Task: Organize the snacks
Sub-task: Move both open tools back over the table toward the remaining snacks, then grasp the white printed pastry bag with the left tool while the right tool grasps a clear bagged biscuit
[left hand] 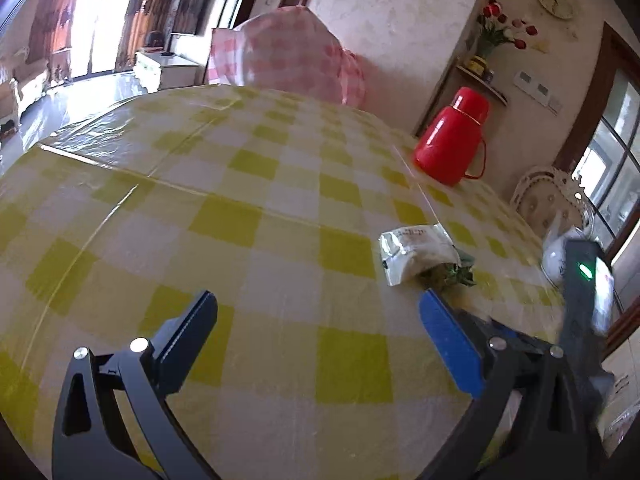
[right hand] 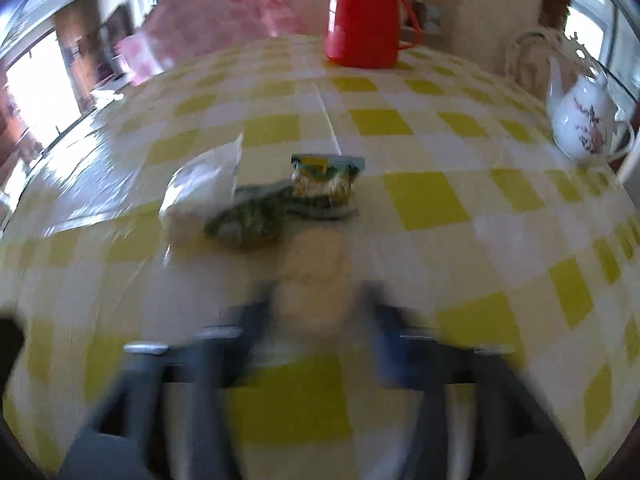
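Left tongs [left hand: 318, 316] gape wide over bare checked cloth on the bench [left hand: 248, 184], nothing between them. Ahead and to their right, a silvery-white snack packet [left hand: 416, 252] lies flat; print on it too small to read. A dark green packet [left hand: 452, 274] touches its right end. Right tongs [right hand: 320, 312], badly blurred, stand narrow around a pale round snack [right hand: 316, 280]; whether the pads press it, cannot tell. Beyond them a yellow-green packet [right hand: 326, 180] leans on the green one. Red flask [right hand: 362, 16] at the far edge, closed. Flowered white teapot [right hand: 584, 120] near the right edge, contents unseen.
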`<state>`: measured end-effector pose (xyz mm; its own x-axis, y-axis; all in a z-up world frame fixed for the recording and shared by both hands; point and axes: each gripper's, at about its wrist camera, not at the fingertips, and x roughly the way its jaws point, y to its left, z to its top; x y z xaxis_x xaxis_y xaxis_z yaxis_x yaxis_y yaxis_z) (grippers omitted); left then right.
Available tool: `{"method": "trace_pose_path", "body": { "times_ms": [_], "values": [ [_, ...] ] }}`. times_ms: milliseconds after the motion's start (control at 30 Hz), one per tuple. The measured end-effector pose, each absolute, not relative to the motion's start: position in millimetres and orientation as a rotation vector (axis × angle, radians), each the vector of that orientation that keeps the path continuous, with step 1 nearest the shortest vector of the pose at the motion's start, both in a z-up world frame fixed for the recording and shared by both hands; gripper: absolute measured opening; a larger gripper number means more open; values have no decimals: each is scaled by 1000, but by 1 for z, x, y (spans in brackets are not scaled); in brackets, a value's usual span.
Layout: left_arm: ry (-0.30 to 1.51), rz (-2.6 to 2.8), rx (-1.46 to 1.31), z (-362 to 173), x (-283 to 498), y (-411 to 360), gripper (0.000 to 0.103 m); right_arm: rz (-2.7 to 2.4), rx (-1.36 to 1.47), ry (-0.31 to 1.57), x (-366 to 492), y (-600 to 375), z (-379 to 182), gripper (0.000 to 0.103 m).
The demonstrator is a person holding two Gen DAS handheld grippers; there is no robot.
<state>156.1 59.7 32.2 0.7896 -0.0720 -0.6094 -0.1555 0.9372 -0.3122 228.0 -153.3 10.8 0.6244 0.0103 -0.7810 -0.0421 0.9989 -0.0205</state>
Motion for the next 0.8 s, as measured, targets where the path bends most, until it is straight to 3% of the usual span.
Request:
{"method": "trace_pose_path", "body": {
  "times_ms": [167, 300, 600, 733, 800],
  "values": [
    [694, -46, -219, 31, 181, 41, 101, 102, 42, 860, 165, -188, 18, 35],
    [743, -96, -342, 27, 211, 38, 101, 139, 123, 872, 137, -199, 12, 35],
    [935, -74, -576, 9, 298, 6, 101, 187, 169, 868, 135, -189, 11, 35],
    [926, -68, -493, 11, 307, -8, 101, 192, 192, 884, 138, -192, 8, 35],
    [931, -71, -424, 9, 308, -19, 90, 193, 184, 885, 138, -190, 8, 35]
  ]
}}
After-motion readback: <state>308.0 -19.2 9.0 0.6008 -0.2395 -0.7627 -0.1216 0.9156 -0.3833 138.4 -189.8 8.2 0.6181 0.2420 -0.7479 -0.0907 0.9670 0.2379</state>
